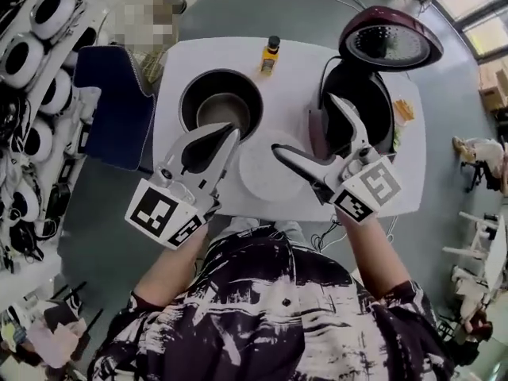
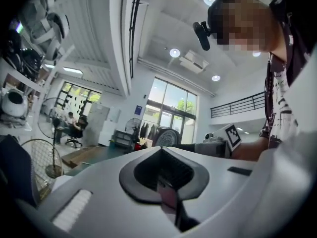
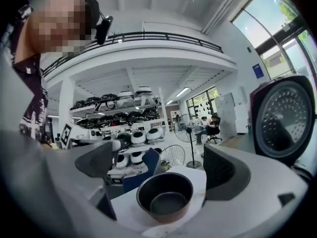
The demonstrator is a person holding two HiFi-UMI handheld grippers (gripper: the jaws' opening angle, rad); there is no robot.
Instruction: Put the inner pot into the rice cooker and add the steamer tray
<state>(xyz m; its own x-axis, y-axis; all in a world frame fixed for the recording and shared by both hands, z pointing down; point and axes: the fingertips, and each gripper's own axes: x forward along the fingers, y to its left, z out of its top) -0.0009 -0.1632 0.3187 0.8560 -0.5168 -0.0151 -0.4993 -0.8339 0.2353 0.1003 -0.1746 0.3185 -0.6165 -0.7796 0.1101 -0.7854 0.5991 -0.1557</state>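
Hovering grippers: both are hanging over the near edge of the white table (image 1: 178,70), lower middle of the head view, touching nothing.
Left gripper (image 1: 228,131): its jaws are pressing together on nothing; in its own view (image 2: 161,151) the pads are meeting and aiming out at the room, so it is likely just being carried.
Right gripper (image 1: 305,125): its jaws are standing wide apart and empty. In its own view (image 3: 161,163) they are framing the pot from well back, which looks like readiness to take the rim.
Inner pot (image 1: 221,104): it is sitting upright on the table, upper centre-left of the head view, outside the cooker. It is showing at lower centre of the right gripper view (image 3: 165,195).
Rice cooker (image 1: 359,105): it is standing at upper right with its lid (image 1: 390,40) raised, leaving the well free to receive the pot.
Steamer tray (image 1: 268,173): a pale round piece, probably this, is lying flat at centre, between the two grippers and within reach for later.
Bottle (image 1: 271,55): it is standing at the far table edge, clear of the pot-to-cooker path.
Progress: neither step is looking begun.
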